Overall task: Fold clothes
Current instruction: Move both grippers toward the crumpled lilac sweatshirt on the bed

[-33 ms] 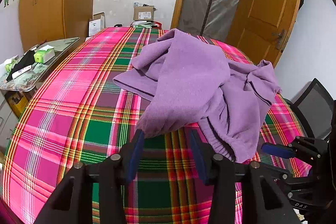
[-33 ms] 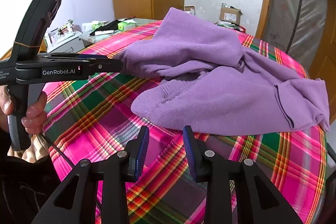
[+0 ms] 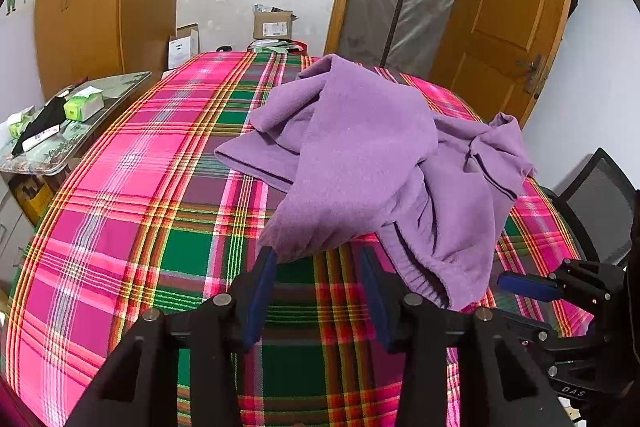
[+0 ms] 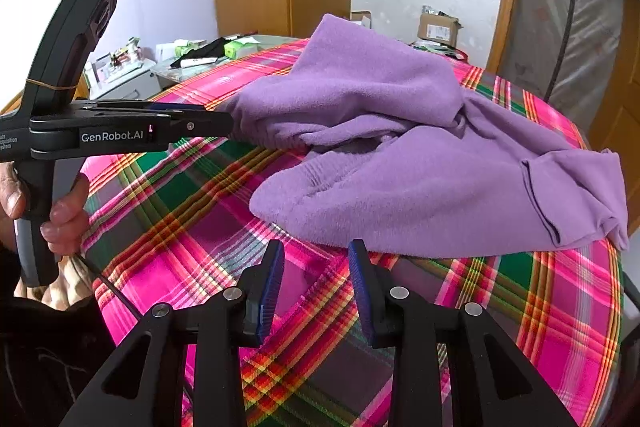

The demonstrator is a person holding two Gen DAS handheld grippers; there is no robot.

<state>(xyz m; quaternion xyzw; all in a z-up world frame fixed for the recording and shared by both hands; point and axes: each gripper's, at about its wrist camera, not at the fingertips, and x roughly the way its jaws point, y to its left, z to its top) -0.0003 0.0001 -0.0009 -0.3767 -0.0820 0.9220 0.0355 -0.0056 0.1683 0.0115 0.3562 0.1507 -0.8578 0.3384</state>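
Both your jaws stand apart and grip nothing: your left gripper (image 3: 318,259) reaches the near edge of the purple garment (image 3: 360,155), and your right gripper (image 4: 316,259) sits just short of its near hem over the plaid cloth (image 4: 168,219). Between the paired frames nothing shifts, so the fold gains nothing. Farther off, the garment lies rumpled in a loose heap, not folded, sleeves bunched toward the right.
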